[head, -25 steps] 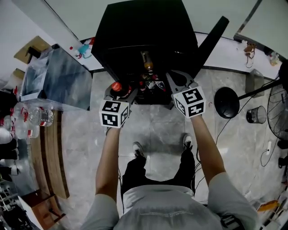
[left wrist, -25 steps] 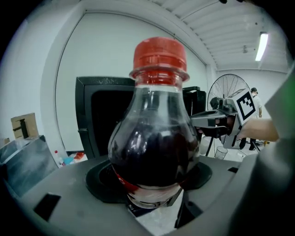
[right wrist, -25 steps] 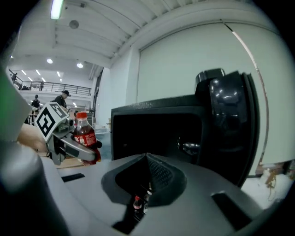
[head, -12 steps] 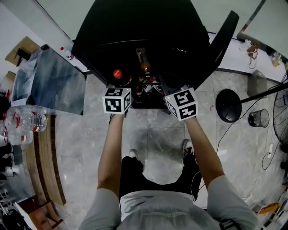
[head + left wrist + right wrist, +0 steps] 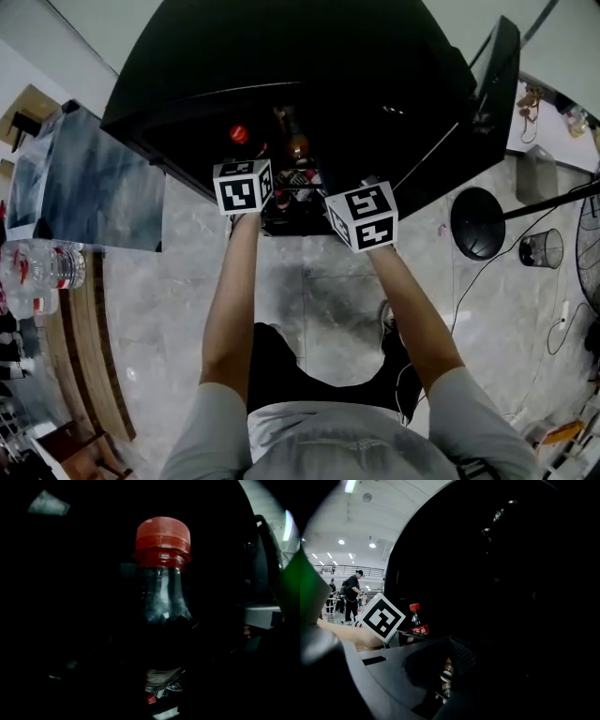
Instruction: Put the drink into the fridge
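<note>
Drink: dark cola bottle, red cap, upright, clamped round the body by left gripper. Head view put its cap just inside the open front of the black fridge, left of a brown bottle standing within. Too dark to tell whether it rested on a shelf. Door stood swung out at right. Right gripper hung beside the left one at the fridge mouth, jaws apart, nothing between them, one jaw lost in shadow. Grey tiled floor below.
</note>
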### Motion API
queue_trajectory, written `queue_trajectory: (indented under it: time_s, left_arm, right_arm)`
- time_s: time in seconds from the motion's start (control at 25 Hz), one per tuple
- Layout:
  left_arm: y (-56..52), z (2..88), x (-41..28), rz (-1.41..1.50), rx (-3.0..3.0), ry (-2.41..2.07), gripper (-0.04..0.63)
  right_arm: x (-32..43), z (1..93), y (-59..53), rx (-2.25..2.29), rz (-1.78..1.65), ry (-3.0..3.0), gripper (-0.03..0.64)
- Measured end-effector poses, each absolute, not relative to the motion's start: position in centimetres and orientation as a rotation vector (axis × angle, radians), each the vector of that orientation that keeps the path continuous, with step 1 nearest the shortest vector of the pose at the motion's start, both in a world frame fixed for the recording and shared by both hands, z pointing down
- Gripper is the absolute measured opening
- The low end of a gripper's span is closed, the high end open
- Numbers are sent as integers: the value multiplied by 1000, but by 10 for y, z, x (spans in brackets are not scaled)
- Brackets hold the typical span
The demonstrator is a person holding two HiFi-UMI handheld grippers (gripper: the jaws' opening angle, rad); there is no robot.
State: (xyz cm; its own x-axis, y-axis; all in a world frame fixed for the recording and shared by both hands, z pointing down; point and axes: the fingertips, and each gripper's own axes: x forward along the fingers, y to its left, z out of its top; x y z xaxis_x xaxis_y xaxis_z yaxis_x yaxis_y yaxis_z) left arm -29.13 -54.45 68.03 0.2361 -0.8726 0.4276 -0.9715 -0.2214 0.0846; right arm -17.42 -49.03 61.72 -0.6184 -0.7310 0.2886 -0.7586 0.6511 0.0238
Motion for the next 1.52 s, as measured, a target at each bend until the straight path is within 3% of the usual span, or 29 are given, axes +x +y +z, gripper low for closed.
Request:
queue_trajectory:
  time_s: [0.84,1.52]
  left_arm:
    - [-623,695,-303,311,2123,-1860,305]
    - [-537,674,-297,246,2031,-1801,324]
  right_arm:
    - [-169,651,-510,1259,356,-2554,167]
    - [-153,602,-454,1218,313,-2543,167]
